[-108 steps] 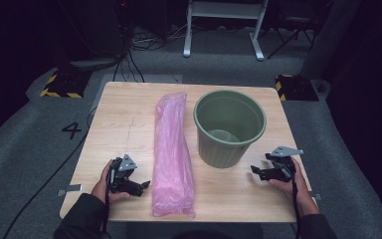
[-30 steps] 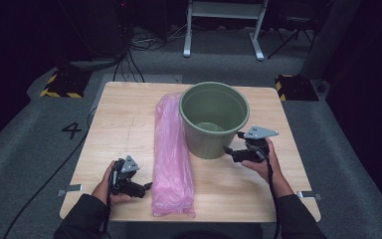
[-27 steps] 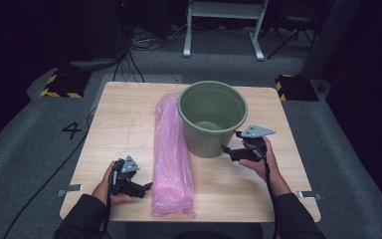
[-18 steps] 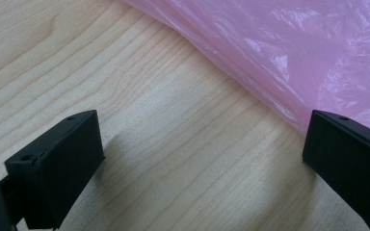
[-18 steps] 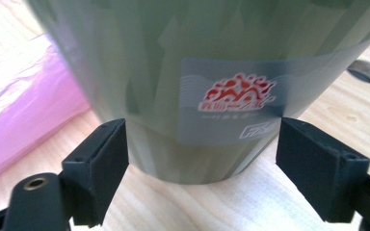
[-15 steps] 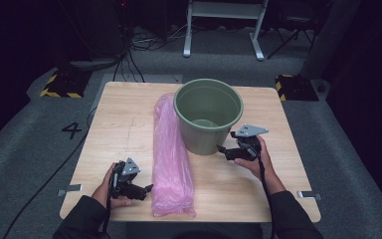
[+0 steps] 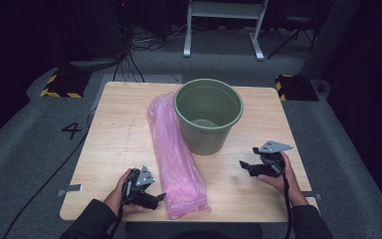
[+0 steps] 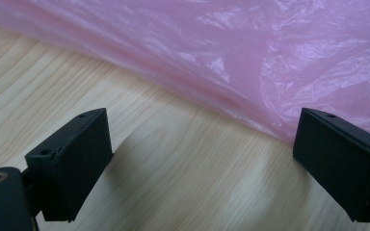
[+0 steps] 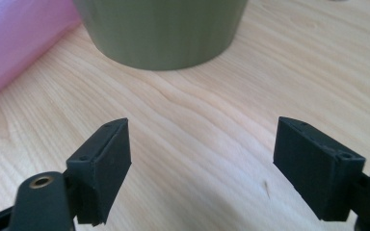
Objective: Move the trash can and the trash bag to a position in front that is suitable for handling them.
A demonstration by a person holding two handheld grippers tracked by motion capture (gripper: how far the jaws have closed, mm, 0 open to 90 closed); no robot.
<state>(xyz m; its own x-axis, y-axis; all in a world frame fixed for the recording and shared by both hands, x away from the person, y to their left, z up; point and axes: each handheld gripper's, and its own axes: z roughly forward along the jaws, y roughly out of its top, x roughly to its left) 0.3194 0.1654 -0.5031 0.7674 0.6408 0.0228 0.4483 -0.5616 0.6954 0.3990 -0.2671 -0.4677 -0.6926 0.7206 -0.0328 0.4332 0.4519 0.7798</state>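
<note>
My left tongs (image 7: 159,197) sit low at the near edge of the pale wood-grain counter (image 7: 119,144), black jaws spread wide and just now easing slightly inward, with nothing between them. Their tips come right up against the pink plastic bag (image 7: 176,159), a long, soft, crinkled roll of thin glossy film that lies lengthwise down the middle of the counter; in the left gripper view its wrinkled, shiny edge (image 8: 250,62) rests on the wood just beyond the flat, matte black pads.

My right tongs (image 7: 243,167) hover wide and empty on the right side, pointed toward the olive-green bin (image 7: 208,117). The bin is smooth, round and tapered, standing upright just right of the bag, mouth open. In the right gripper view its base (image 9: 164,33) sits on the wood ahead of the jaws.
</note>
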